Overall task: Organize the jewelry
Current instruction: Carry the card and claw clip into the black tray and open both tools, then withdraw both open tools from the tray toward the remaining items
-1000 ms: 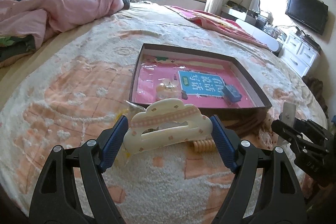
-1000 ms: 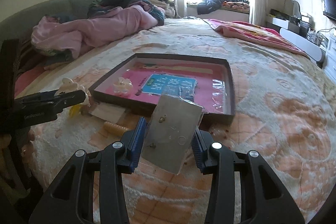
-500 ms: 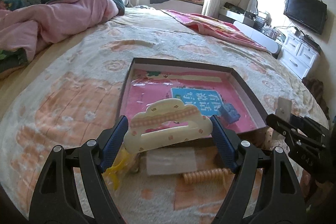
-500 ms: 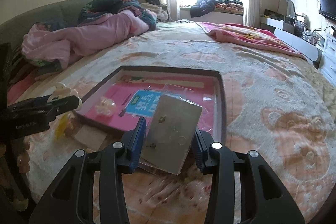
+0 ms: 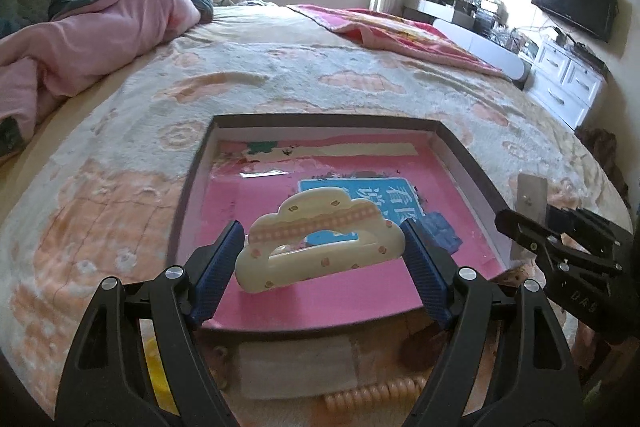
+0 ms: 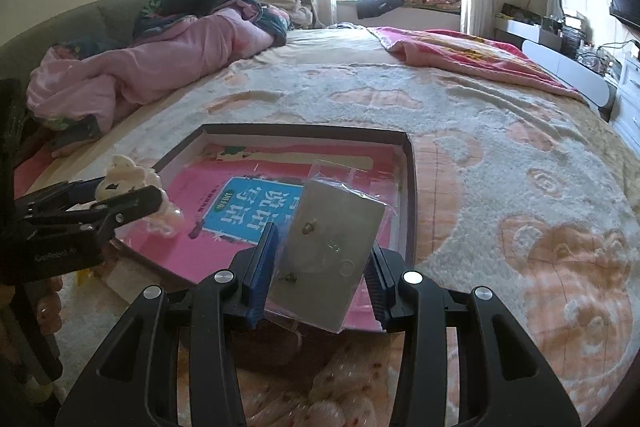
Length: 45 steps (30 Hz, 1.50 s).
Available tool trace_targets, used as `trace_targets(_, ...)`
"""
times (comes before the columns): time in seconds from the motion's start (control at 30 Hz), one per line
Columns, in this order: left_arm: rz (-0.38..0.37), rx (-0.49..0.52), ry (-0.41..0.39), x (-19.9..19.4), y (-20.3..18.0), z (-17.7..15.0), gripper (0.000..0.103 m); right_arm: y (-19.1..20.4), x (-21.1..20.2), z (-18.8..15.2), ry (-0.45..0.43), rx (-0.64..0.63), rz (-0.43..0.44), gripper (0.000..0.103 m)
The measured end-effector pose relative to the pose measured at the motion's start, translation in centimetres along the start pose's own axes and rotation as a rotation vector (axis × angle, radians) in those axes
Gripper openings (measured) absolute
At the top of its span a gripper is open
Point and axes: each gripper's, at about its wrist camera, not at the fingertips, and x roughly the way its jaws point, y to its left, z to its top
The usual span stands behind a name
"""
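Carrying both pieces forward: a second ago each pair of tongs hung short of the tray's near wall, now both sit over its pink floor.

- Left tongs (image 5: pixel 322 253) clenched on the cream hair claw (image 5: pixel 320 239), gripped end to end, held level above the near-left part of the tray (image 5: pixel 320 118).
- Right tongs (image 6: pixel 320 263) clenched on the earring card (image 6: pixel 330 253) in its clear sleeve, card upright and tilted, over the tray's near-right corner.
- Judgement: transport is nearly finished; lowering and releasing is what remains for both pieces.

View differences:
- Left wrist view shows what lies on the bed before the tray: a peach spiral hair tie (image 5: pixel 374 393), a pale flat packet (image 5: pixel 298 367), something yellow (image 5: pixel 158 367). It also shows a small blue piece (image 5: pixel 440 233) inside the tray.
- Right wrist view hides those but shows a translucent clip (image 6: pixel 168 221) resting on the tray floor below the left tongs, and the studs on the card.
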Motion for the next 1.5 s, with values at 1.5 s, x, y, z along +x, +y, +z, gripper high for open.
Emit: trace_targets(1.5, -0.016, 0.011, 0.035, 2.0, -0.2, -0.6, 0.082, -2.8, -0.8, -0.3, -0.025, 0.1, -0.023, 0.075)
